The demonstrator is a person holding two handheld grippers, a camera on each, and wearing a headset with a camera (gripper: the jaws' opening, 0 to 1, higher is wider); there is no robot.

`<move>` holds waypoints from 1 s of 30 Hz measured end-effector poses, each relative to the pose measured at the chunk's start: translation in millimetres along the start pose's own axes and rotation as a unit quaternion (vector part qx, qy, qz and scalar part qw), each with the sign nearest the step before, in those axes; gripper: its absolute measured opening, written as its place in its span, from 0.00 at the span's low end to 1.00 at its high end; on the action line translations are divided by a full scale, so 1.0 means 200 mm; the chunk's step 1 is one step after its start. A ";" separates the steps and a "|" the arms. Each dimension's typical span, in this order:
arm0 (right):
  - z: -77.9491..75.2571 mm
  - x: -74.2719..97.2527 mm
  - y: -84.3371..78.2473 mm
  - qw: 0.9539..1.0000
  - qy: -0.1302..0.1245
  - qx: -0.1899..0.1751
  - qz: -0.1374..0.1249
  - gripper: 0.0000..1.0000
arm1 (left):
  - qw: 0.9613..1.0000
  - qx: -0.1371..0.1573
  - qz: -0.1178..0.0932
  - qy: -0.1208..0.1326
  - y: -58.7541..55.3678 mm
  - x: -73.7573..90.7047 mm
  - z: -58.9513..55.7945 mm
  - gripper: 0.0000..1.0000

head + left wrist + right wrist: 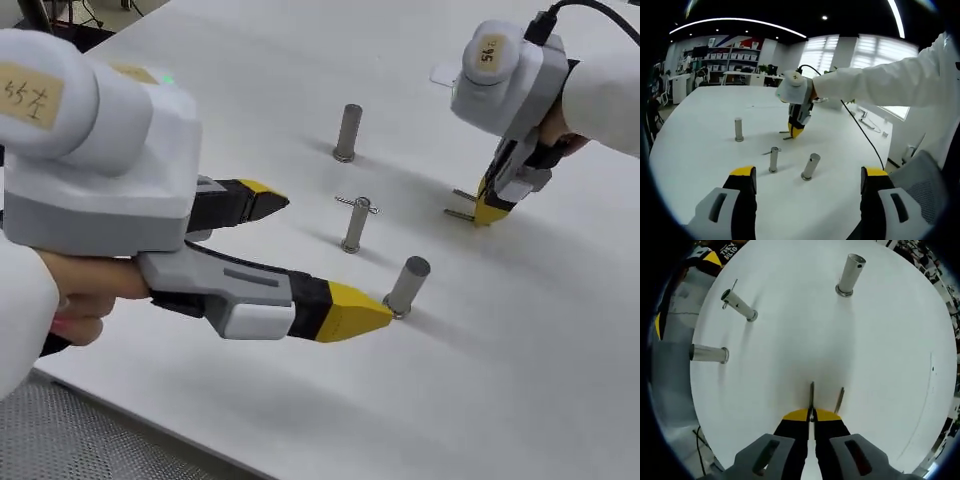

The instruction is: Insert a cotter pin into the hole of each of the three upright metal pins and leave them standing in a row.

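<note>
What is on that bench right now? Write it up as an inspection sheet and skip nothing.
Surface: white table.
Job's things: three upright metal pins in a row; far pin and near pin with no cotter pin seen, middle pin carries a fitted cotter pin. Loose cotter pin lies flat beside the right gripper.
Clutter: small items at the far table edge, too small to tell.
Grippers: left gripper open, one jaw tip by the near pin's base; right gripper shut on held cotter pin, tip down at the table.
Cables: black cable trails from the right gripper.
Surroundings: shelves, blinds, chair.
</note>
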State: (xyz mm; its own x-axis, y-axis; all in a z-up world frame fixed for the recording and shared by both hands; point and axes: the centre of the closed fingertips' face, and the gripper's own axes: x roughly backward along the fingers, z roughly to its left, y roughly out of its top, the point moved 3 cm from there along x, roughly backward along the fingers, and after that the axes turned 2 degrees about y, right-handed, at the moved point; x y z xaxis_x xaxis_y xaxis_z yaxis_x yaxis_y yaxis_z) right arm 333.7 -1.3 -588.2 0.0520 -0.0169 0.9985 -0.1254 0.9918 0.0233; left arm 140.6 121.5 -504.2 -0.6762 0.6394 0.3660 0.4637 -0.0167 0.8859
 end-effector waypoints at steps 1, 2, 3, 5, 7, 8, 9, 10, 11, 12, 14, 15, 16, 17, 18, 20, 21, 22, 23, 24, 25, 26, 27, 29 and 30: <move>0.00 0.00 0.00 1.000 -0.001 -0.004 -0.002 0.00 | 1.000 0.000 -0.002 0.000 0.00 0.00 0.00 0.85; 0.00 0.00 0.00 1.000 -0.002 -0.009 -0.004 0.00 | 1.000 -0.004 -0.001 0.001 0.01 0.01 0.00 0.85; 0.00 0.00 0.00 1.000 -0.003 -0.009 -0.004 0.00 | 1.000 -0.008 0.000 0.002 0.01 0.01 0.00 0.85; 0.00 0.00 0.00 1.000 -0.006 0.003 -0.003 0.00 | 1.000 -0.008 0.002 0.002 0.01 0.01 0.00 0.85; 0.00 0.00 0.00 1.000 -0.007 0.013 -0.001 0.00 | 1.000 -0.010 0.004 0.002 0.02 0.02 0.00 0.85; 0.00 0.00 0.00 1.000 -0.005 0.013 0.001 0.00 | 1.000 -0.011 0.004 0.002 0.02 0.02 -0.01 0.84; 0.00 0.00 0.00 1.000 -0.004 0.009 0.002 0.00 | 1.000 -0.010 0.003 0.002 0.03 0.03 -0.01 0.84; 0.00 0.00 0.00 1.000 -0.004 0.001 0.000 0.00 | 1.000 -0.010 0.002 0.004 0.03 0.03 -0.01 0.84; 0.00 0.00 -0.01 1.000 -0.006 0.004 0.003 0.00 | 1.000 -0.011 0.002 0.005 0.04 0.03 0.00 0.84; 0.00 0.01 -0.02 1.000 -0.009 0.013 0.008 0.00 | 1.000 -0.013 0.002 0.006 0.04 0.03 0.00 0.83; 0.01 0.02 -0.03 1.000 -0.007 0.013 0.006 0.00 | 1.000 -0.013 0.002 0.010 0.04 0.04 0.00 0.84; 0.02 0.03 -0.04 1.000 -0.008 0.012 0.003 0.00 | 1.000 -0.014 0.002 0.012 0.04 0.04 0.01 0.84; 0.03 0.04 -0.04 1.000 -0.012 0.013 0.001 0.00 | 1.000 -0.015 0.002 0.012 0.04 0.04 0.01 0.84; 0.04 0.07 -0.04 1.000 -0.018 0.017 -0.004 0.00 | 1.000 -0.014 0.002 0.013 0.04 0.03 0.01 0.84; 0.05 0.10 -0.04 0.999 -0.026 0.020 -0.013 0.00 | 1.000 -0.016 0.002 0.014 0.04 0.03 0.01 0.84; 0.06 0.14 -0.03 0.999 -0.035 0.023 -0.027 0.00 | 1.000 -0.019 0.004 0.012 0.04 0.02 0.01 0.83; 0.07 0.17 -0.03 0.998 -0.044 0.029 -0.037 0.00 | 1.000 -0.019 0.004 0.011 0.04 0.02 0.00 0.83; 0.08 0.18 -0.03 0.998 -0.046 0.031 -0.039 0.00 | 1.000 -0.019 0.003 0.010 0.04 0.02 0.00 0.82; 0.10 0.22 -0.03 0.996 -0.060 0.039 -0.049 0.00 | 1.000 -0.018 0.003 0.008 0.05 0.01 -0.01 0.82; 0.12 0.24 -0.03 0.996 -0.065 0.042 -0.053 0.00 | 1.000 -0.017 0.003 0.007 0.04 0.00 -0.01 0.81; 0.14 0.26 -0.03 0.995 -0.072 0.043 -0.059 0.00 | 1.000 -0.014 0.006 0.008 0.04 -0.01 -0.01 0.80; 0.15 0.27 -0.04 0.994 -0.074 0.044 -0.061 0.00 | 1.000 -0.014 0.008 0.009 0.04 -0.01 -0.01 0.79; 0.18 0.29 -0.04 0.994 -0.078 0.047 -0.068 0.00 | 1.000 -0.013 0.012 0.011 0.03 -0.02 -0.01 0.78; 0.21 0.32 -0.04 0.992 -0.088 0.049 -0.079 0.00 | 1.000 -0.015 0.014 0.009 0.03 -0.03 -0.03 0.78; 0.22 0.33 -0.05 0.991 -0.093 0.051 -0.085 0.00 | 1.000 -0.015 0.013 0.008 0.03 -0.03 -0.04 0.78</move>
State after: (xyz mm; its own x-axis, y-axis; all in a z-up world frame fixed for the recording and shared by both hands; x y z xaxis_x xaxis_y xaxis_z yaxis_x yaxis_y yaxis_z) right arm 293.9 -17.2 -520.7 -0.1020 -0.2143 0.9714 -0.2307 0.9550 0.1865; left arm 142.7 111.6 -498.6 -0.6740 0.6258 0.3927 0.4639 -0.0552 0.8842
